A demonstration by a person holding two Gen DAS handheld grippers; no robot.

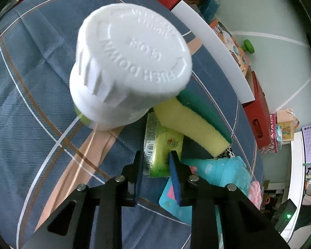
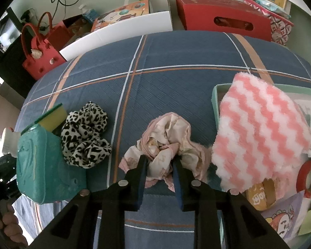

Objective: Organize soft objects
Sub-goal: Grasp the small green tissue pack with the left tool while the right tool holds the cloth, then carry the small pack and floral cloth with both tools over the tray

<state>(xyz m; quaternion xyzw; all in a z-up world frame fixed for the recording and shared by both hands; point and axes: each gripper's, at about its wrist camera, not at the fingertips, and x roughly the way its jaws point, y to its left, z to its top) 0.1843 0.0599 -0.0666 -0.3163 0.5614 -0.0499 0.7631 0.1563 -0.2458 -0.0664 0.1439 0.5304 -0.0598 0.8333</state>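
The blue quilted bedspread with white and orange stripes [image 2: 176, 83] carries everything, so I use it as the landmark. At its right edge stands a pale green open box [image 2: 214, 95]; a pink-and-white zigzag fluffy cloth [image 2: 259, 132] lies over its rim, and paper packets fill it, so the sorting looks only partly done.

Still loose on the bedspread are a teal plastic pouch [image 2: 43, 166], a yellow sponge with a green scrubbing layer [image 1: 188, 122] and a leopard-print fabric scrunchie [image 2: 85, 134], all at its left side.

In the middle, the right gripper [image 2: 160, 161] pinches a crumpled pink-and-cream cloth [image 2: 168, 137]. The left gripper [image 1: 156, 161] is narrowed around a yellow-green wrapped packet [image 1: 163, 145]. A white ribbed bottle cap [image 1: 130, 62] stands very close to the left camera and hides much of the bedspread.
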